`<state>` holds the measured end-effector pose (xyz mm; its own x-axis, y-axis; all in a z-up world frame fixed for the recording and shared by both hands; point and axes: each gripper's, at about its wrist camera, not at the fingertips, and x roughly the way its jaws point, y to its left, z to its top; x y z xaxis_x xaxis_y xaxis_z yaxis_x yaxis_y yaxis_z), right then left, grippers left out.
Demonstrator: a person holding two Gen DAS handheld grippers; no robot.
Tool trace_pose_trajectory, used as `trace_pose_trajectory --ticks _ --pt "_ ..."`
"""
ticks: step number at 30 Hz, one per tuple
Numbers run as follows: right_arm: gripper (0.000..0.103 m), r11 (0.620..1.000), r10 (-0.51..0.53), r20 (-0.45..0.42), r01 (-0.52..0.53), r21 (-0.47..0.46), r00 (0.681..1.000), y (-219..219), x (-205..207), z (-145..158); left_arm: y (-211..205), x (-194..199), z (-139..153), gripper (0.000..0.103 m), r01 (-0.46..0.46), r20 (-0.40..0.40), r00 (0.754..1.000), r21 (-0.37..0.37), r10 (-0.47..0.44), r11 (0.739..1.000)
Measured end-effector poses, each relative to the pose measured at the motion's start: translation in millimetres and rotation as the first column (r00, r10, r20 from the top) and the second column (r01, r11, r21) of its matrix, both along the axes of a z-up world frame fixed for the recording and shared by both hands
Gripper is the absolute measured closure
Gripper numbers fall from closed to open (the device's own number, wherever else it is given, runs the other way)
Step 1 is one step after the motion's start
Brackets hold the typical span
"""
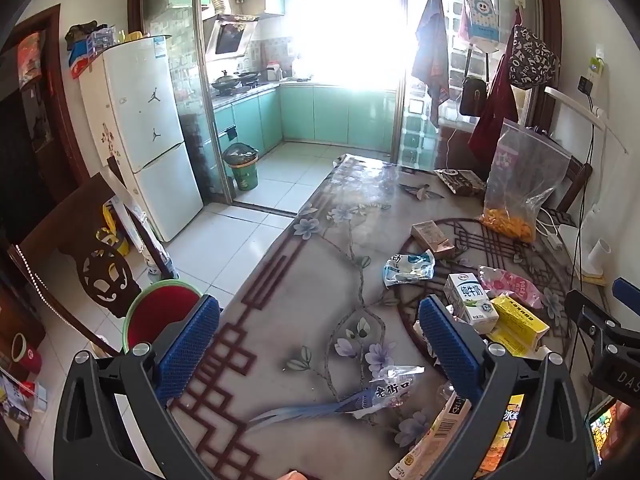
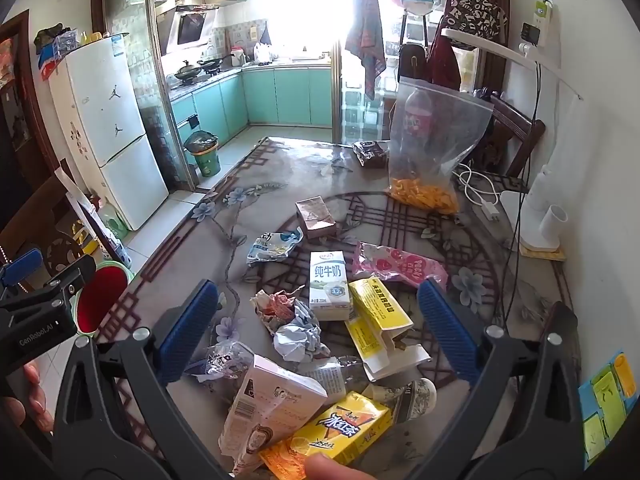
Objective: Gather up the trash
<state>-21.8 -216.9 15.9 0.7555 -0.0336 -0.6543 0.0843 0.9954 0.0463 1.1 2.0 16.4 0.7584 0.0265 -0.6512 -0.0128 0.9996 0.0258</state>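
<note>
Trash lies heaped on the flower-patterned table (image 2: 192, 276): a white milk carton (image 2: 329, 285) marked 纯牛奶 at centre, a torn yellow box (image 2: 378, 320) touching it at 4 o'clock, crumpled paper (image 2: 298, 334) at 8 o'clock, a yellow 冰红茶 carton (image 2: 344, 432) nearest. Left gripper (image 1: 320, 344) and right gripper (image 2: 318, 330) hover released — jaws wide, grasping nothing. A tall zip bag (image 2: 434, 144) stands at 1 o'clock — kitchen bin (image 2: 205, 154) beyond, on tiled floor.

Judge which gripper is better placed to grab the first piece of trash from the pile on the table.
Right. The right gripper is open with the crumpled paper and milk carton directly between its fingers. The left gripper, also open, frames mostly bare tablecloth, with only a clear wrapper nearby.
</note>
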Motion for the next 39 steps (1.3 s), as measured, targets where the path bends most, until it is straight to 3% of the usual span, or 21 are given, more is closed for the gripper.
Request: trace_pose_trajectory --ticks 39 --pt "0.005 1.0 0.001 -0.011 -0.001 -0.001 1.0 0.7 2.4 -3.6 3.2 5.3 -0.1 0.008 -0.013 -0.008 1.0 0.012 0.013 1.0"
